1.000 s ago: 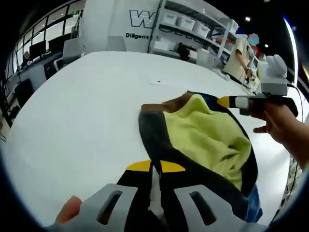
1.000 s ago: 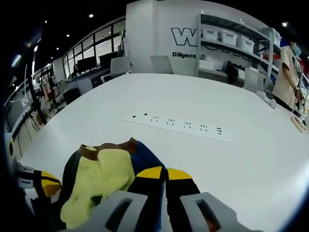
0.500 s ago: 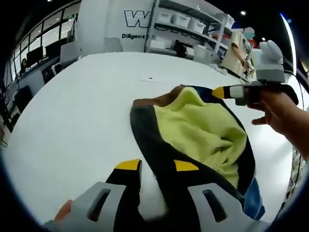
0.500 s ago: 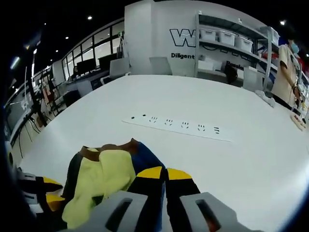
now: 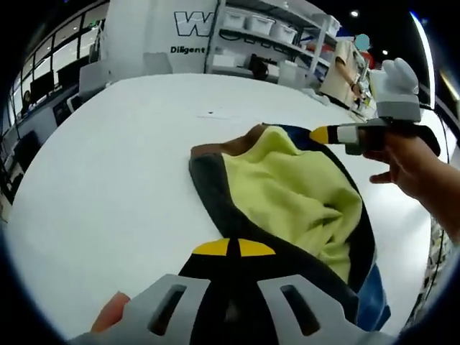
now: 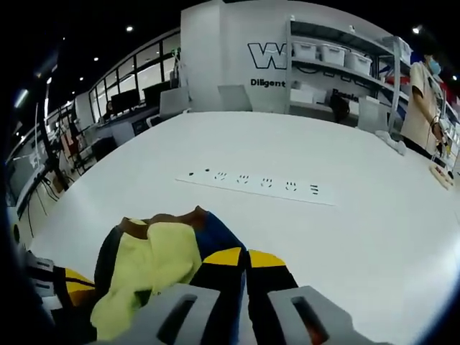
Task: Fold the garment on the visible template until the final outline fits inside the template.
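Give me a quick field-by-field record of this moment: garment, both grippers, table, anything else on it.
garment: crumpled garment, yellow-green lining up, dark outer with blue and brown edges, lying on the table
left gripper: left gripper jaws closed together at the garment's dark near edge; cloth between them not discernible
right gripper: right gripper jaws closed together at the garment's blue edge; grip on cloth unclear
table: white table
other item: white power strip beyond the garment, apart from it
template: no outline discernible
background: shelving with bins
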The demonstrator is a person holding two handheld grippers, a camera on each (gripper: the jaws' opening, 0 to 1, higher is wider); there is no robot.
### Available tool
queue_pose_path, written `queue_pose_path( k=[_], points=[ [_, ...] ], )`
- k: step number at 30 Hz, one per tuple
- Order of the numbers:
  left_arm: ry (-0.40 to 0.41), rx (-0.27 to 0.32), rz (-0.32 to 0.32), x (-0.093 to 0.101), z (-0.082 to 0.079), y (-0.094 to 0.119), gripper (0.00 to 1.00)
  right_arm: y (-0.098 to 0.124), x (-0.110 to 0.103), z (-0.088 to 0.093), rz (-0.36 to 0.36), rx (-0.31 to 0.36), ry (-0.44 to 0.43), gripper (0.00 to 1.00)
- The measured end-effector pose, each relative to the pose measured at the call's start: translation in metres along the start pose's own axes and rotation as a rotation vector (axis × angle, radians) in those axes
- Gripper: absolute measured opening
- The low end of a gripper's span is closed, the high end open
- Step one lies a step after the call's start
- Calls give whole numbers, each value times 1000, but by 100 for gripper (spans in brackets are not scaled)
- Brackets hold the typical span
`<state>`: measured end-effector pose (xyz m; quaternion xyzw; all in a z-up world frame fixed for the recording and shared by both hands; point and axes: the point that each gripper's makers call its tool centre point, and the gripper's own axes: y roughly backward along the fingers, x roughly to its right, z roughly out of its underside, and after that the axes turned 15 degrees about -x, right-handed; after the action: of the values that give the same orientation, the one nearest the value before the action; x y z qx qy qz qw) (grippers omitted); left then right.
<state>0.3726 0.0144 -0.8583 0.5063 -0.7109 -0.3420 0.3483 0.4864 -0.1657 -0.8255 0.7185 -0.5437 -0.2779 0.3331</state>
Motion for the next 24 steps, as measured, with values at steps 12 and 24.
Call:
queue_pose_path(
  k=[12, 24],
  points=[
    [-66, 44, -95, -61, -34, 14, 0, 9, 10, 3, -2, 9, -11, 0],
    [-243, 47, -161, -79, -56, 8, 0, 7, 20, 10, -14, -4, -25, 0]
  ],
)
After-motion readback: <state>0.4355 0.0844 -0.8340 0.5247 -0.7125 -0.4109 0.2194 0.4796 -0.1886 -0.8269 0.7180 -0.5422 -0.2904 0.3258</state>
